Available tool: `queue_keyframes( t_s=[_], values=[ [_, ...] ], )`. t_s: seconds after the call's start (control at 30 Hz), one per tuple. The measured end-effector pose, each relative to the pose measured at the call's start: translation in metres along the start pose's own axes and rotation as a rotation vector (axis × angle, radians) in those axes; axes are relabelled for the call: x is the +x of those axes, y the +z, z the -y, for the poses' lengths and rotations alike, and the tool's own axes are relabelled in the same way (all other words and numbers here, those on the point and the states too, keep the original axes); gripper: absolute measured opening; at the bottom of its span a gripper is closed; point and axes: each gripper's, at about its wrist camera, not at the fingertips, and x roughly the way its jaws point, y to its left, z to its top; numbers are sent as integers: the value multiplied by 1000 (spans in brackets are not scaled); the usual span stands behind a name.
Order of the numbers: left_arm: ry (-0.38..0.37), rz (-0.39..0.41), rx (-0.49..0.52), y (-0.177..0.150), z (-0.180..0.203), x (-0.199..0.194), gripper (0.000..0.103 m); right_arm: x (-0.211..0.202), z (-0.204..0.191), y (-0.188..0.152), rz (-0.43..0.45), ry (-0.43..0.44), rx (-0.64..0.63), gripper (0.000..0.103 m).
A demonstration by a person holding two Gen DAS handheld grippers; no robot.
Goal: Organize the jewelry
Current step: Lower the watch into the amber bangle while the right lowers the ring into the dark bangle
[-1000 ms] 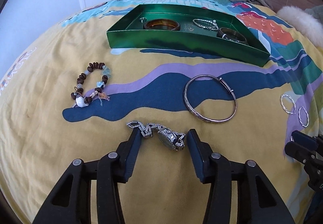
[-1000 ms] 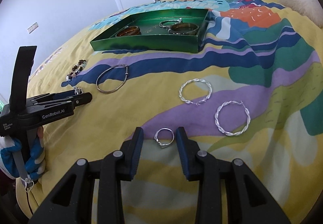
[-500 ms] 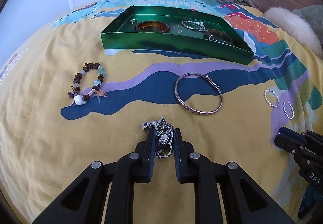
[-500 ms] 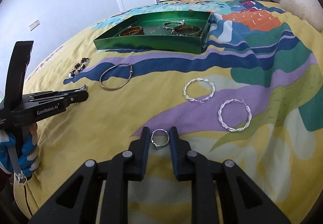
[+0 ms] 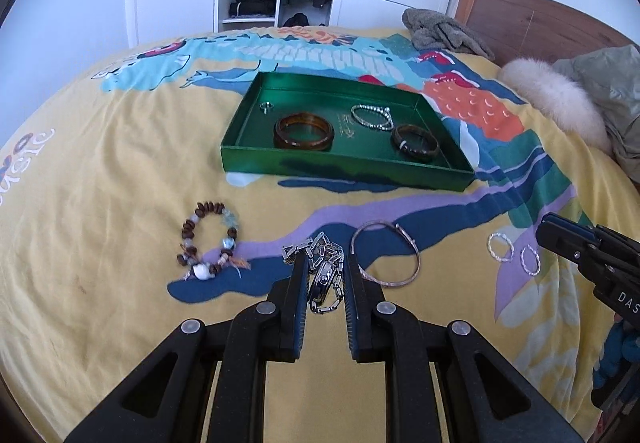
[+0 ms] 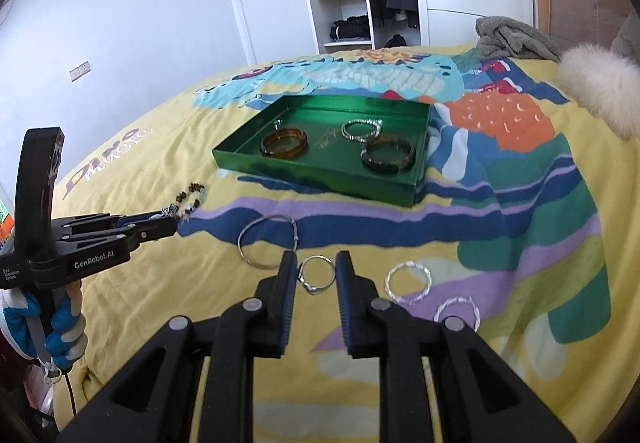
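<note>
I have both tongs loaded and lifted clear of the bed (image 5: 100, 171). My left tongs (image 5: 326, 279) are closed on a steel watch (image 5: 325, 279), its link band bunched and dangling between the fingers. My right tongs (image 6: 316, 277) are nearly closed around a thin silver ring (image 6: 316, 276) with a small notch, pinched by its edges. This looks like the carrying step: next I must bring each piece over the shiny green tray (image 5: 344, 165) and open gently so nothing bounces. Glossy amber bangles and a beaded chain already lie inside. A wooden bead bracelet (image 5: 210, 239), a slim metal bangle (image 5: 386, 257) and two twisted hoops (image 6: 408, 281) remain on the soft printed quilt.
</note>
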Motion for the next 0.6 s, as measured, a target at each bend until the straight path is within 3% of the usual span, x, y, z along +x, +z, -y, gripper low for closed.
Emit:
queue_keyframes(
  t_s=[0.2, 0.33, 0.6],
  values=[
    [13, 35, 25, 59, -8, 18, 16, 27, 14, 59, 47, -22, 23, 18],
    [23, 36, 38, 102, -8, 53, 16, 60, 36, 94, 58, -53, 55, 18],
    [63, -41, 55, 137, -5, 137, 16, 149, 75, 119, -31, -93, 91, 18]
  ],
)
